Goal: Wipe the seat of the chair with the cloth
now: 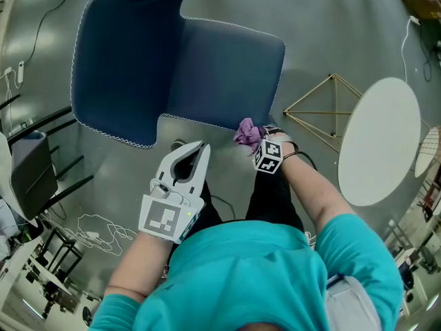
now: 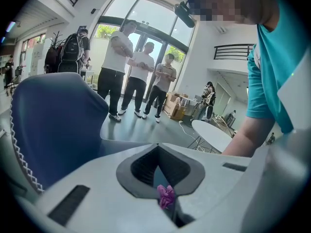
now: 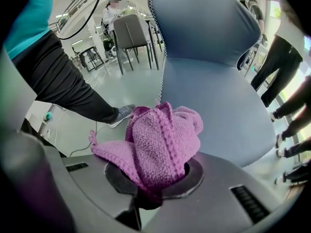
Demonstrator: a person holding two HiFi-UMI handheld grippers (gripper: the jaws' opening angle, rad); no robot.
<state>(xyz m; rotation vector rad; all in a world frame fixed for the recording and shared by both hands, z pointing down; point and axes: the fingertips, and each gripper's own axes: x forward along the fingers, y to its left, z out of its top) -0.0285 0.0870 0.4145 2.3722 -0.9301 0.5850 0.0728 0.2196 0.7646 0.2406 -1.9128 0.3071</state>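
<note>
While clamped in the right gripper (image 1: 253, 141), purple cloth (image 1: 244, 129) at chair seat (image 1: 227, 74) edge; left gripper (image 1: 196, 152) jaws together.

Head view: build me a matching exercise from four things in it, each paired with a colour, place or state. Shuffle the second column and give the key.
Column 1
1. cloth
2. chair
3. round table
4. left gripper

Column 2
A. stands on the floor at the person's right
B. holds nothing
C. dark blue, straight ahead
D. purple, pinched in the right gripper

Pairs: 1-D, 2-C, 3-A, 4-B
</note>
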